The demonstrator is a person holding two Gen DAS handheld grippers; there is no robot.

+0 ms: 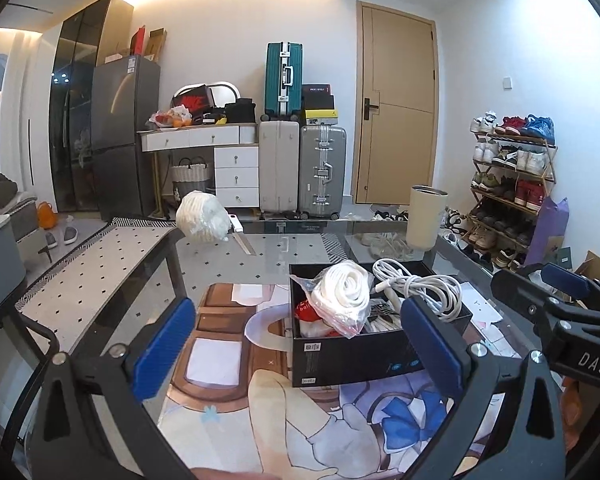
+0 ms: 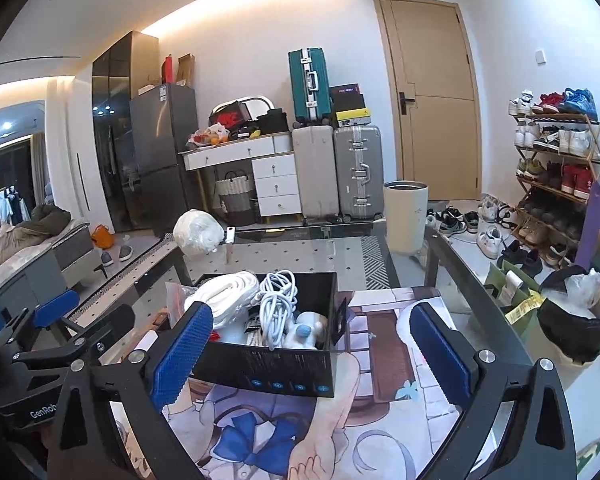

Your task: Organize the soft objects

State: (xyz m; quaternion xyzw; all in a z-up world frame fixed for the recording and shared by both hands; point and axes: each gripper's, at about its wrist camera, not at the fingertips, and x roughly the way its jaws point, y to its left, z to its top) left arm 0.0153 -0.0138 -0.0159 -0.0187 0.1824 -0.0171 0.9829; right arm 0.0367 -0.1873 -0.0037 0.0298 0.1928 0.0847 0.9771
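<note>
From the left wrist, a black box [image 1: 374, 354] sits on a glass table [image 1: 300, 246] laid with an illustrated mat [image 1: 228, 360]. The box holds one roll of white strap in a clear bag [image 1: 342, 300], one coiled white cable [image 1: 418, 286], and red-and-white and black-and-white packets beneath them that cannot be identified. The left gripper [image 1: 296, 354] has its two blue pads spread wide with nothing between them; the box stands just beyond its right pad. The right gripper [image 1: 560, 292] shows at the right edge, apart from the box. At the table's far left edge lies one white bundle in plastic [image 1: 204, 218]; one cream cylinder [image 1: 426, 216] stands at the far right. Beyond are three suitcases [image 1: 302, 136], a white drawer unit [image 1: 236, 176], a grey fridge [image 1: 122, 132], a tan door [image 1: 396, 100] and a shoe rack [image 1: 512, 184].

From the right wrist, the same black box [image 2: 276, 372] lies ahead and left of centre, holding the strap roll [image 2: 230, 294], the cable [image 2: 278, 308] and one white-and-blue soft item [image 2: 306, 332]. The right gripper [image 2: 314, 354] is likewise spread wide and empty, its left pad overlapping the box's near corner. The left gripper [image 2: 56, 314] appears at the left edge. The white bundle [image 2: 198, 232] rests at the far table edge, and a black-lined bin [image 2: 576, 320] stands on the floor to the right.
</note>
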